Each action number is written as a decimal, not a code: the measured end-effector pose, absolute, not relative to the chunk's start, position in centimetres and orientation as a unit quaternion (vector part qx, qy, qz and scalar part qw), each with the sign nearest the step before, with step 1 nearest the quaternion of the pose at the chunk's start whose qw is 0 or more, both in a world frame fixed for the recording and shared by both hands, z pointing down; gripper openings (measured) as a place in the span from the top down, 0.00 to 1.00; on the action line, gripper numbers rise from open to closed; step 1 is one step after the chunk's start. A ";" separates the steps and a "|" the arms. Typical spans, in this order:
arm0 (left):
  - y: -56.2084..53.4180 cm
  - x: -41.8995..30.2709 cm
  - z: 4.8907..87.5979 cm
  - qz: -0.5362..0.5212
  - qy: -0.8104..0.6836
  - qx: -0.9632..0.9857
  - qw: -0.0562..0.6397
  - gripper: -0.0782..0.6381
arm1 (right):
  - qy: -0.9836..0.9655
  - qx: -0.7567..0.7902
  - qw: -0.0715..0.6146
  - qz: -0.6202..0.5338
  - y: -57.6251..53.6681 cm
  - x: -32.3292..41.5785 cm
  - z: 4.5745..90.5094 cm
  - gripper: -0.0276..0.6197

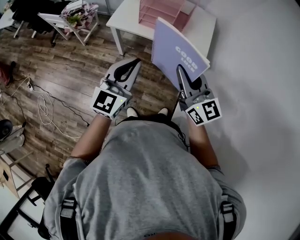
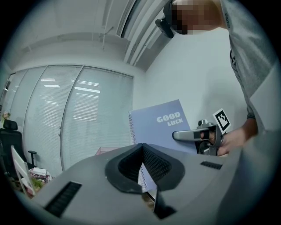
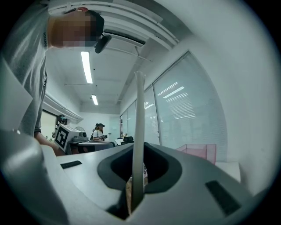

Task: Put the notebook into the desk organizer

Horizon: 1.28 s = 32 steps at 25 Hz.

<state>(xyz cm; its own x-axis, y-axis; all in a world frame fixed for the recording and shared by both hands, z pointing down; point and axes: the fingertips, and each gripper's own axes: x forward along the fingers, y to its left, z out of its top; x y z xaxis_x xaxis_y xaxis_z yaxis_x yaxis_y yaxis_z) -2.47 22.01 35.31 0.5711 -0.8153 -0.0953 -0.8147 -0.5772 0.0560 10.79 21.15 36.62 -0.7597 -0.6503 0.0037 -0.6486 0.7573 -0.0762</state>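
Transport is judged to be the step in hand. In the head view, the notebook (image 1: 180, 49) is seen clamped by its lower edge in the right gripper (image 1: 181, 70). It is carried tilted above the wooden floor (image 1: 70, 70), short of the white table (image 1: 204, 26) on which the pink desk organizer (image 1: 159, 11) stands. The left gripper (image 1: 134, 62) is held alongside, apart from the notebook.

In the left gripper view, its jaws are seen meeting at their tips with nothing pinched. The lilac cover shows beyond them, and a pink shape low behind is probably the organizer — too faint to be sure.

In the right gripper view, the notebook is seen edge-on, pinched between the pads, with the organizer ahead to the right on the table.

Next, the notebook has to be brought over the organizer, lined up with one slot and lowered in — only then released.
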 end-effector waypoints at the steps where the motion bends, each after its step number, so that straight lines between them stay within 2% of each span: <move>1: 22.4 -2.8 35.1 -0.056 -0.459 0.887 0.002 0.87 | 0.936 -0.349 0.011 -0.033 21.6 10.6 36.4 0.90; 11: 20.0 -3.7 36.3 -0.056 -0.459 0.887 0.014 0.87 | 0.934 -0.356 0.001 -0.029 19.2 10.4 36.8 0.90; 32: 3.5 0.9 33.7 -0.036 -0.477 0.878 -0.008 0.87 | 0.940 -0.339 0.024 -0.029 2.0 15.3 34.5 0.90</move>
<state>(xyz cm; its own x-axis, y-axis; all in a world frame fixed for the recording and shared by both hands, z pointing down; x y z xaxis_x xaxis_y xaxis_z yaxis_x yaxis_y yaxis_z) 0.88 3.54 33.72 0.5415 -0.8377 -0.0710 -0.8389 -0.5439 0.0196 15.26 1.98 34.51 -0.7692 -0.6386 -0.0247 -0.6358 0.7686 -0.0706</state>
